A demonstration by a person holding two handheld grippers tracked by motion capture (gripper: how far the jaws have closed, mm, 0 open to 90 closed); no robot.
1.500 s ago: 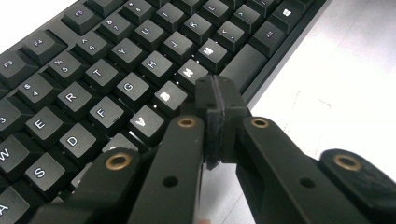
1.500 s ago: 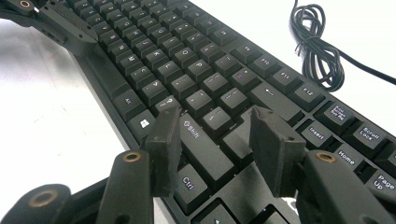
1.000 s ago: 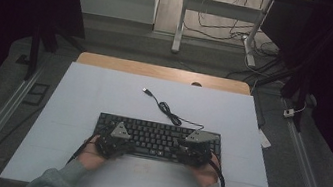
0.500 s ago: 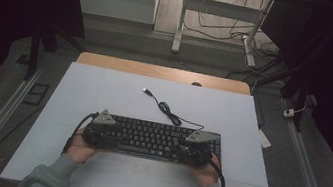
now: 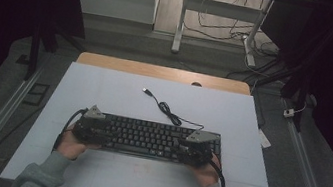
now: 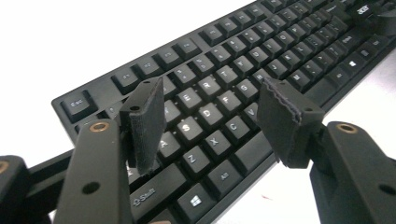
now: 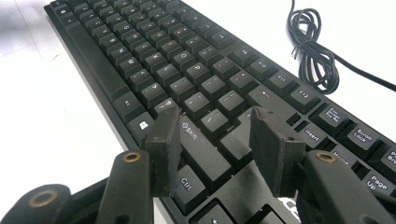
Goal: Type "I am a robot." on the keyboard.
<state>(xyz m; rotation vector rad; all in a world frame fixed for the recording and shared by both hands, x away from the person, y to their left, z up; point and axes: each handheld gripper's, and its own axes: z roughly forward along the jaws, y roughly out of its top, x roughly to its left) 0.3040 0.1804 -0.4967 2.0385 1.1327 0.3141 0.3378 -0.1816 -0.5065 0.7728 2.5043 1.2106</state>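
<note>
**High view: two grippers over a black keyboard**

High view shows the keyboard [image 5: 147, 138] lying flat on the near half of the white table [image 5: 104, 89], its long side running left to right. Its cable [image 5: 171, 114] leaves the far edge, bunches into a small coil just behind the keys, and ends in a plug [image 5: 145, 90] lying loose on the tabletop.

The left gripper [image 5: 90, 129] sits at the keyboard's left end, held in the left hand [image 5: 70, 145]. Its jaws have just been opening and now stand spread; in the left gripper view the gripper [image 6: 210, 121] hangs over the letter keys near the lower left corner, with the pads clear of the keys and nothing pinched between them.

The right gripper [image 5: 193, 151] sits at the keyboard's right end, in the right hand [image 5: 205, 173]. In the right gripper view the gripper [image 7: 215, 144] has its jaws spread above the right Shift and Ctrl keys; whether the pads touch the keys I cannot tell, and nothing is gripped.
</note>
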